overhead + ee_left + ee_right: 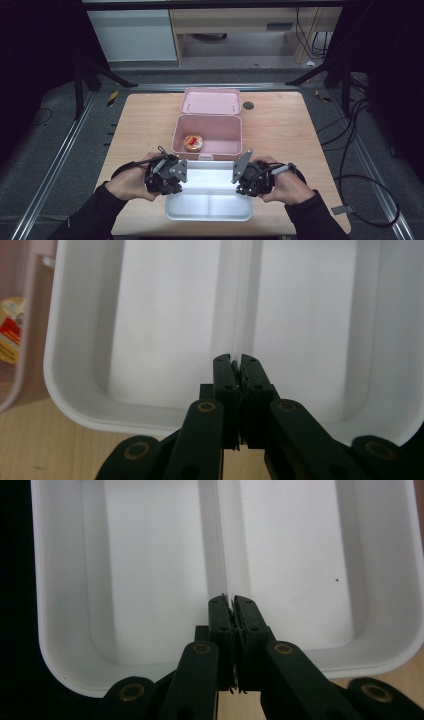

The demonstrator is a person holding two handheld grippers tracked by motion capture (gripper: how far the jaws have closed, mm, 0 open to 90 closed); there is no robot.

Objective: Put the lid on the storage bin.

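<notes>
A white tray [209, 216] with two compartments and a centre divider lies at the table's front edge. My left gripper [172, 189] hangs over the tray's left end and my right gripper [246, 189] over its right end, each in a hand. In the left gripper view the left gripper [236, 359] is shut with nothing between its jaws, above the tray [55, 375]. The right gripper [229, 599] is likewise shut and empty above the tray [42, 645]. Behind the tray stands an open pink box [235, 145] holding a round yellow and red item [193, 143] [10, 330].
The pink box's lid [210, 101] lies flat behind it. A small dark round disc [248, 105] sits on the wooden table [280, 130] to the lid's right. Cables and dark stands surround the table on the floor.
</notes>
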